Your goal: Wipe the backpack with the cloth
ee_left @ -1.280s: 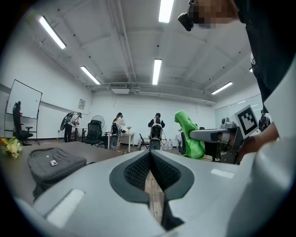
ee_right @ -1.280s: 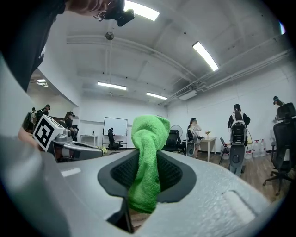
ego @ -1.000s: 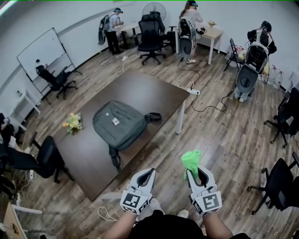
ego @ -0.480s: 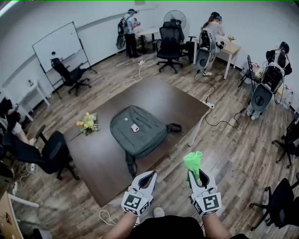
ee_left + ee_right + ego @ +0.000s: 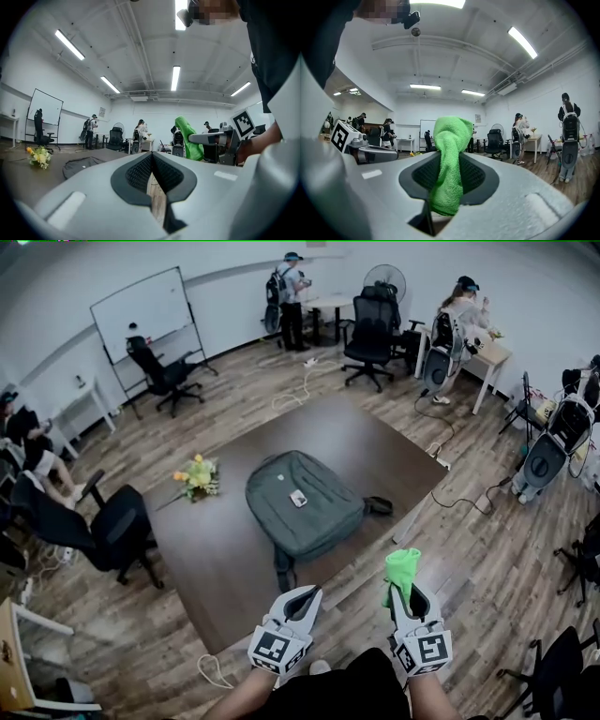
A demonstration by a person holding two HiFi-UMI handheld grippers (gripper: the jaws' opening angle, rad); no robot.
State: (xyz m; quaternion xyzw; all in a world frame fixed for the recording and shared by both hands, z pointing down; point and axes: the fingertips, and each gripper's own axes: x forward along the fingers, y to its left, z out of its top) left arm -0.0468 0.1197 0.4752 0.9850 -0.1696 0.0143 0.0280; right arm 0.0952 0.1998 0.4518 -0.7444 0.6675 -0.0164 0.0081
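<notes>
**Green cloth (image 5: 449,154) gripped, backpack (image 5: 302,507) not yet touched**

The right gripper (image 5: 411,599) has its jaws closed on the lower part of the cloth. The rest stands up above the fingertips in a bunched tuft. Just to its left, at about the same height, the left gripper (image 5: 302,597) has its jaws pressed together with nothing between them. Both are held close to the person's body, over the wooden floor (image 5: 469,549) and short of the table's near edge.

Ahead of the two grippers the dark table (image 5: 225,559) begins. The grey-green backpack lies flat near its middle, well apart from both grippers, with a strap trailing toward the near edge and a small pale tag on its face. Farther off to the left, a little bunch of flowers (image 5: 197,476) sits on the table, apart from the bag. Beyond the table are office chairs and other people at their own desks.

As I read it, the job has barely begun. The cloth is in hand, and that is the only part done. The approach to the table, laying the cloth on the fabric and all of the wiping are left to do. The empty left gripper looks free to steady the bag.
</notes>
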